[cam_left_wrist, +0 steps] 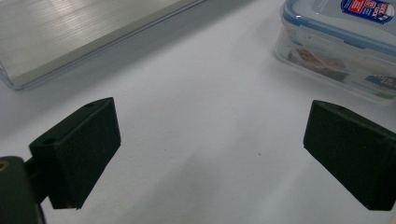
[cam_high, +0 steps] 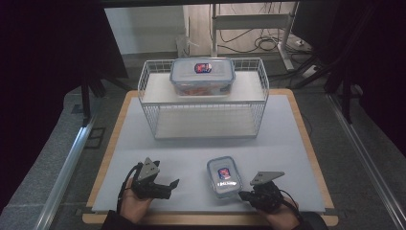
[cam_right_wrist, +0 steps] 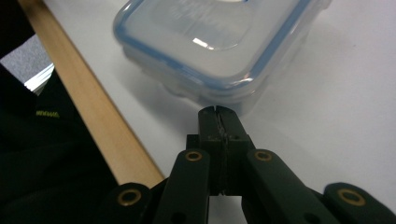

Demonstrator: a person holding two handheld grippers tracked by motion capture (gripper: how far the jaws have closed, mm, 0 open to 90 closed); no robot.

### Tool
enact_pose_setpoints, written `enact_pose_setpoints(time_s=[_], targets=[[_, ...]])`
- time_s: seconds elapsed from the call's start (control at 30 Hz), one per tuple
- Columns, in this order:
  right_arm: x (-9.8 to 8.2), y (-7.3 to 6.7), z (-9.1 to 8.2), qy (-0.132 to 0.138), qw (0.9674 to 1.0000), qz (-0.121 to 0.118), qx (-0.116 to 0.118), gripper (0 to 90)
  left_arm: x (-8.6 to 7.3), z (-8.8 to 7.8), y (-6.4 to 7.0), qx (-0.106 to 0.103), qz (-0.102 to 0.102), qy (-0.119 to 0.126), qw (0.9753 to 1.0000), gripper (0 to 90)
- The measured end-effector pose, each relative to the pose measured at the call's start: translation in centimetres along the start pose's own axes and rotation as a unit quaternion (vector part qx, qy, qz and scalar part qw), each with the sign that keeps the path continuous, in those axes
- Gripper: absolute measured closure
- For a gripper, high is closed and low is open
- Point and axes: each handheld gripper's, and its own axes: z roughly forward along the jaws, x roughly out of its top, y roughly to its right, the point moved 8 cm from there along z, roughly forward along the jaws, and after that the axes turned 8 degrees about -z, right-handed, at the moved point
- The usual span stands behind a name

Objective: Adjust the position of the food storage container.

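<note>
Two clear blue-rimmed plastic boxes stood lidded: the small one (cam_high: 224,177), long axis running away from me, lay near the mat's front edge just before my right gripper (cam_high: 245,195), jaws pressed together, while the bigger one (cam_high: 202,75), with indistinct contents, sat on the white wire rack (cam_high: 152,103).

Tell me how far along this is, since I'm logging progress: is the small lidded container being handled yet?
Looks done: one large container already sits on the wire rack. In hand: nothing is gripped; the right gripper, jaws shut, has its tip at the small container, apparently nudging it, while the left gripper waits open beside it. Left: gripping and probably moving the small container.
</note>
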Motion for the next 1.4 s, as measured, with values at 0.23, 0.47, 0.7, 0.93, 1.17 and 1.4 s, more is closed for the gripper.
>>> enact_pose_setpoints(time_s=[0.23, 0.47, 0.7, 0.93, 1.17, 1.4], targets=[[0.6, 1.6, 0.5, 0.004, 0.9998, 0.013, -0.015, 89.8, 0.4, 0.5, 0.1, -0.012, -0.014, -0.01, 0.9998, 4.0], [1.2, 2.9, 1.0, 0.002, 0.9994, 0.018, -0.028, 89.8, 1.8, 2.0, -0.9, -0.011, -0.022, -0.008, 0.9997, 31.1], [0.9, 1.3, 0.8, -0.002, 0.9998, 0.004, -0.02, 89.7, 4.9, 6.8, -0.1, -0.064, 0.0, -0.032, 0.9974, 67.4], [1.2, 0.0, 1.3, -0.003, 1.0, -0.007, 0.006, 89.6, 5.5, 11.0, 1.5, -0.106, 0.006, -0.061, 0.9924, 76.1], [1.3, 0.6, 1.5, -0.006, 1.0, -0.007, -0.003, 89.8, 5.4, 11.1, 2.5, -0.125, -0.004, -0.063, 0.9901, 80.7], [1.3, 2.0, 1.4, -0.013, 0.9996, 0.004, -0.027, 89.8, 5.2, 10.1, 3.1, -0.125, -0.024, -0.065, 0.9898, 83.9]])
